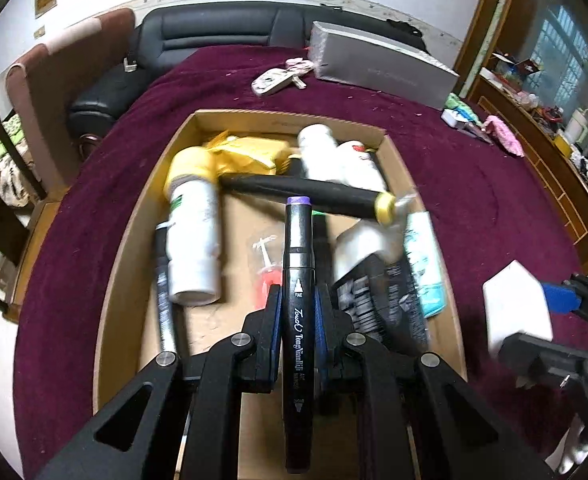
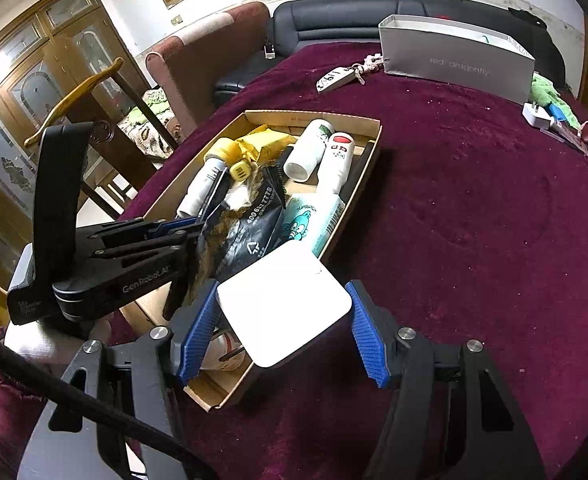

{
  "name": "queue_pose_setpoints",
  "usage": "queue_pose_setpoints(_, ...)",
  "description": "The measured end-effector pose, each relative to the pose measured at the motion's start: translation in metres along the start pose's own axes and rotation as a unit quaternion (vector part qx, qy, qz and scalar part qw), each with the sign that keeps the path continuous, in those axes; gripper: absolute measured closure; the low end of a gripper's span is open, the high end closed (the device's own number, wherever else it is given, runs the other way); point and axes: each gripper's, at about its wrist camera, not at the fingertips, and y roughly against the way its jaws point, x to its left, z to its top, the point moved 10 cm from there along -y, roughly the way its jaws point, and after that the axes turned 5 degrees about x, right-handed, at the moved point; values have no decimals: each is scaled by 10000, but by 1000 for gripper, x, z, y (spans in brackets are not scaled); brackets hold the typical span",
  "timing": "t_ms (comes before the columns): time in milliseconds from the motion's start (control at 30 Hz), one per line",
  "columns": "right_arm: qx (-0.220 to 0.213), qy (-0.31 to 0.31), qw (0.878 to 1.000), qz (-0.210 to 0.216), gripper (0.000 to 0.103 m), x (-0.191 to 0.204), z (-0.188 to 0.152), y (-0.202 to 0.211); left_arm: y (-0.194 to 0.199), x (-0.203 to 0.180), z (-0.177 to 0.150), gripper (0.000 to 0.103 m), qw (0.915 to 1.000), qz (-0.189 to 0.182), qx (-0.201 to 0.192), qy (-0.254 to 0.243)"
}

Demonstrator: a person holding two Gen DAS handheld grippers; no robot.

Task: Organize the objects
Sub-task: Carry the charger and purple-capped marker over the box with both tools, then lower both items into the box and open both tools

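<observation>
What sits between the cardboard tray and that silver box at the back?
A white key fob with keys lies on the maroon cloth between the tray and silver box, clearest in the right wrist view.

Indoor lighting, moderately dim. Glare on the cabinet glass [image 2: 2, 76] far left. Left-wrist view shows motion blur; right-wrist view is sharper. Strong fisheye curvature, dark corners.

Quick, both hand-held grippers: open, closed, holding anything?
Left hand-held gripper: shut on the black marker, above the cardboard box.
Right hand-held gripper: shut on the white block.
</observation>
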Motion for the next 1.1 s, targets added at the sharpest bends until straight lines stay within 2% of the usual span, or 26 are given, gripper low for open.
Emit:
queue_pose_setpoints(233,89,20,9999,125,40,6,2,-10,13,29,-23,91,9996,26,-83,269)
queue_pose_setpoints(400,175,-6,9997,179,40,11,9,-23,31,25,-31,91,9992,39,-334,192)
queue_pose_setpoints(767,616,70,9964,580,40,49,31,-60,37,22,-36,91,9982,-168,-504,261)
queue_pose_setpoints(933,789,214,9936,777,53,64,26,-64,35,24,-36,91,9978,-246,-514,325)
queue_pose_setpoints(1100,917,172,9936,637,54,49,13,-62,31,19,-39,91,9978,-326,-481,305)
